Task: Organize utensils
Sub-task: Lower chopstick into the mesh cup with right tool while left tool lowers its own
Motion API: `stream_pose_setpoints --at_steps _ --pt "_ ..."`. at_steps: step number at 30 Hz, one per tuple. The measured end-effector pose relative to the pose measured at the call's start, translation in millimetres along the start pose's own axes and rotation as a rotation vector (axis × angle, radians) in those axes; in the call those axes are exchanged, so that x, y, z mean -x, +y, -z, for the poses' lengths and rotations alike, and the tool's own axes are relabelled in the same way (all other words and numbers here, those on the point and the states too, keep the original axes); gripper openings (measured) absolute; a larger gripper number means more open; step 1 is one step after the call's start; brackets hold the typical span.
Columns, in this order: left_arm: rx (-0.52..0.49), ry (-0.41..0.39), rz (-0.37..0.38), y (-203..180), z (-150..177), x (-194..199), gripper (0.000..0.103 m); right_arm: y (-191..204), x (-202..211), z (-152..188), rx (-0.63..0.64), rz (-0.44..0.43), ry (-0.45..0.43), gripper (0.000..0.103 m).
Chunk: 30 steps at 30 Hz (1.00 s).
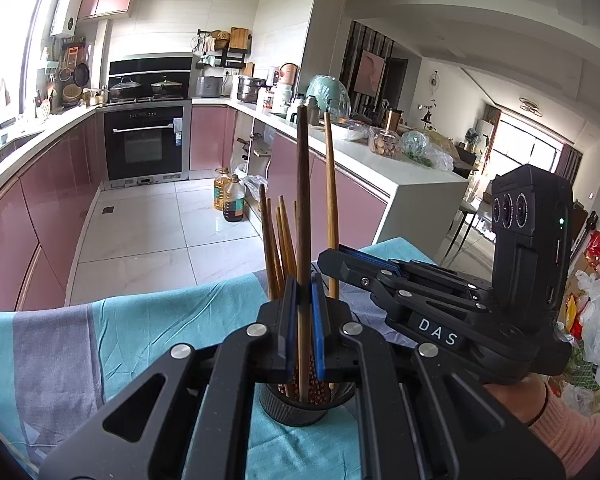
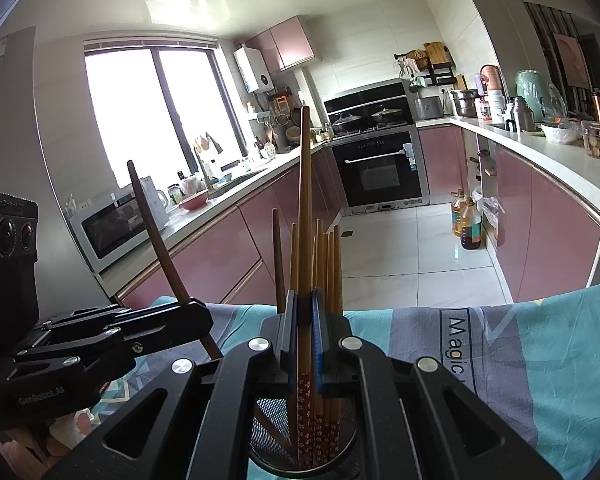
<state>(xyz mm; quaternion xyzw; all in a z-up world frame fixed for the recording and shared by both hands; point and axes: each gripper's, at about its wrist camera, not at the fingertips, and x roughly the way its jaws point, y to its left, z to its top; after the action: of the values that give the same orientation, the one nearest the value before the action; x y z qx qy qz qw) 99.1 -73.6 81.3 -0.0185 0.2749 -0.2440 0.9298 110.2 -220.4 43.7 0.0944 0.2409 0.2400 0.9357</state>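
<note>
Sitting on the teal-and-grey cloth (image 2: 540, 352) near the camera is a dark mesh cup (image 2: 268, 412) packed with chopsticks (image 2: 328, 264). Left gripper (image 1: 302, 320) is clamped on one dark chopstick (image 1: 303, 200), upright over the cup. Right gripper (image 2: 305, 332) pinches a lighter chopstick (image 2: 305, 200), its flowered end down inside.

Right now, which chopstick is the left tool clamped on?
The left tool grips the dark brown chopstick, the tallest and darkest in that view. The lighter chopstick beside it is in the right tool; the rest stand loose in the mesh holder.
</note>
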Motion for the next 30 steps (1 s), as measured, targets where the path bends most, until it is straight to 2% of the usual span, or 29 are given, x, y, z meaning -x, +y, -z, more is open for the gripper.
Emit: stream_pose_setpoints --at_steps 30 --pt "-0.009 0.046 -0.006 2.2 7.0 -30.8 0.007 -2.5 -9.8 15.5 -0.001 -0.002 0.039 0.006"
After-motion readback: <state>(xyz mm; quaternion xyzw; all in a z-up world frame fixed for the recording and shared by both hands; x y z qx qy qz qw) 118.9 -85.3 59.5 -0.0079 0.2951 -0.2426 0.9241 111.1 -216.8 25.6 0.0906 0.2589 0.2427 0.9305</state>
